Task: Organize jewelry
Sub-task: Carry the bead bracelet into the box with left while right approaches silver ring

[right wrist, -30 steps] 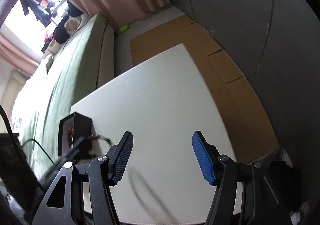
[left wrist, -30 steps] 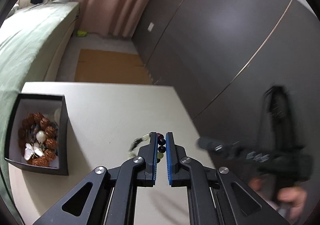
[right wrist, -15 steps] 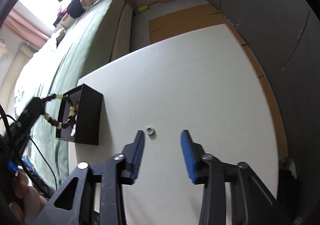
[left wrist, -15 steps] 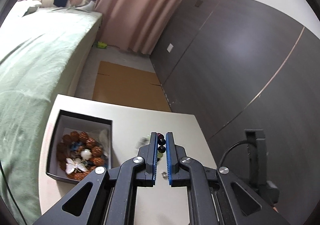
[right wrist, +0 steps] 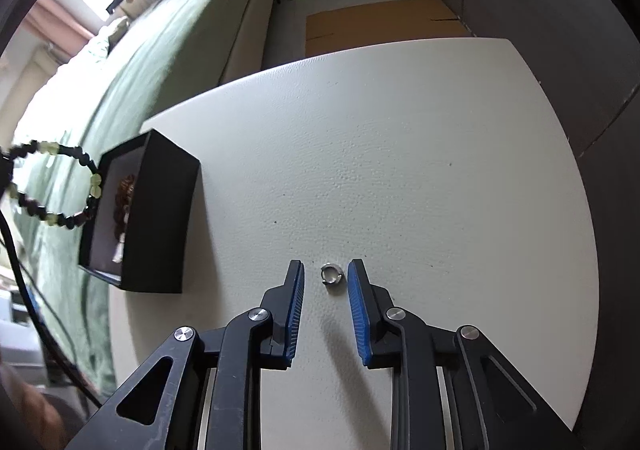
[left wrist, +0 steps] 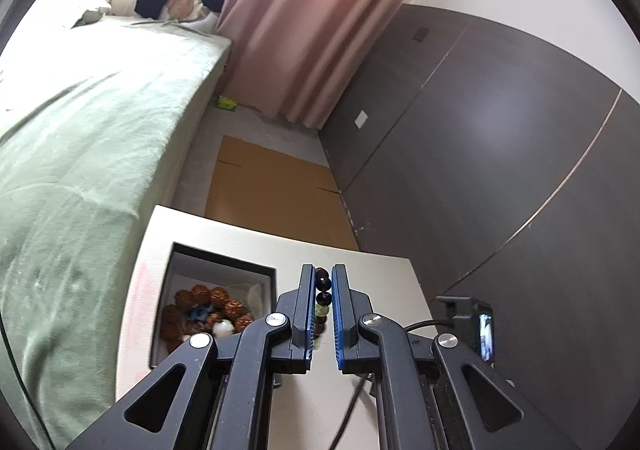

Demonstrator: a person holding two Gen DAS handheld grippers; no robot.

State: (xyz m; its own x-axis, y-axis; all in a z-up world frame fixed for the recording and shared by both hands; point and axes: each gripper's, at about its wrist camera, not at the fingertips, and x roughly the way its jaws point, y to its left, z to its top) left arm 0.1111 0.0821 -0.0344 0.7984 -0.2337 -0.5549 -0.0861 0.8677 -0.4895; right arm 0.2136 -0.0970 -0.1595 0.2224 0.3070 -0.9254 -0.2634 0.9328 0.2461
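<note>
My left gripper (left wrist: 323, 278) is shut on a bead bracelet (left wrist: 323, 292) of dark and pale green beads, held above the table next to the black jewelry box (left wrist: 224, 268). The box holds brown bead strands and a white piece. In the right wrist view the bracelet (right wrist: 52, 181) hangs as a loop in the air just left of the box (right wrist: 160, 209). My right gripper (right wrist: 326, 270) is open, low over the white table (right wrist: 400, 129), with a small silver ring (right wrist: 331, 274) lying between its fingertips, touching neither.
A green bed (left wrist: 80, 129) runs along the table's left side. Brown cardboard (left wrist: 272, 185) lies on the floor beyond the table. Dark wardrobe panels (left wrist: 500, 149) stand to the right. A cable (right wrist: 20, 270) hangs at the left edge.
My left gripper has lifted the bracelet off the table and carried it left, up beside the box. My right gripper has narrowed and moved forward so the ring lies between its fingertips.
</note>
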